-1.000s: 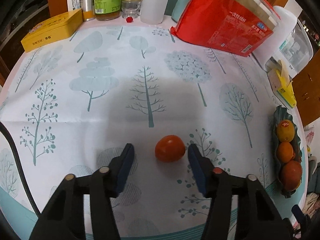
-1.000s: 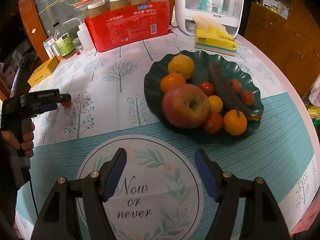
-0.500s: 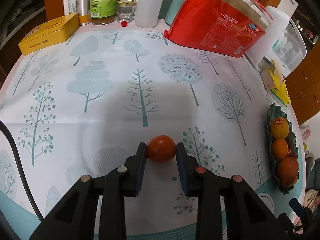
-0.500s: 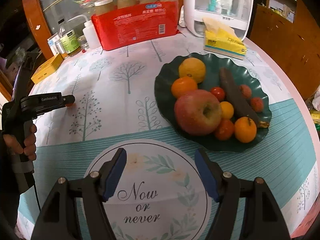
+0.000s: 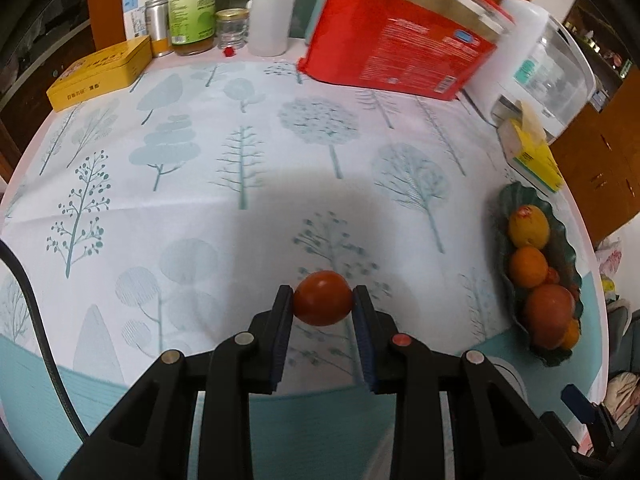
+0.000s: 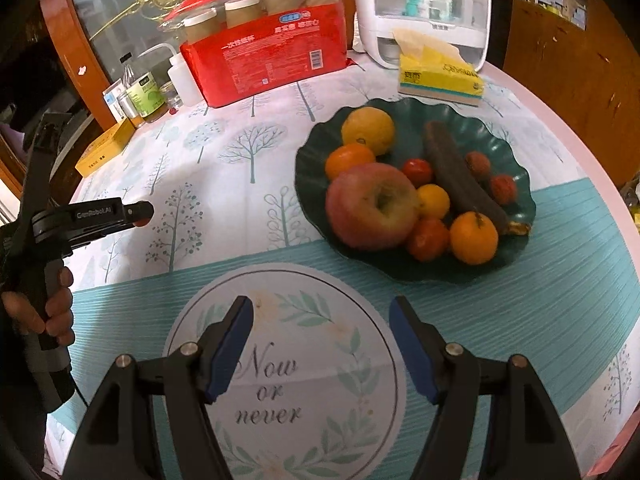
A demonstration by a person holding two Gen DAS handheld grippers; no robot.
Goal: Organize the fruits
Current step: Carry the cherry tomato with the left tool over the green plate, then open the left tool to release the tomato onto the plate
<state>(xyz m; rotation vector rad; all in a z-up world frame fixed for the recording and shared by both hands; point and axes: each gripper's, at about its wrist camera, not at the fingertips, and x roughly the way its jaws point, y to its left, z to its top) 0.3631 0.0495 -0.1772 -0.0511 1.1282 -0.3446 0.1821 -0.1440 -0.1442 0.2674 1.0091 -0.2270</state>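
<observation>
A small red tomato (image 5: 323, 298) is pinched between the blue pads of my left gripper (image 5: 322, 300), lifted a little off the tree-print tablecloth. The right wrist view shows that same left gripper (image 6: 140, 214) from the side at the left, a hand on its handle, a sliver of the tomato at its tip. The dark green fruit plate (image 6: 516, 164) holds an apple (image 6: 372, 206), oranges, a lemon, small tomatoes, lychees and a dark banana; its edge appears at the right in the left wrist view (image 5: 560, 356). My right gripper (image 6: 321, 344) stands open over the "Now or never" print, nothing between its fingers.
At the table's back stand a red pack of paper cups (image 6: 264, 52), a yellow tissue box (image 6: 440, 78), a white appliance (image 6: 424, 8), bottles and jars (image 5: 192, 12) and a yellow tin (image 5: 100, 72). A black cable (image 5: 36, 320) runs at the left.
My left gripper closed on the tomato, then lifted it and carried it right toward the fruit plate. The right gripper stayed open and hardly moved.
</observation>
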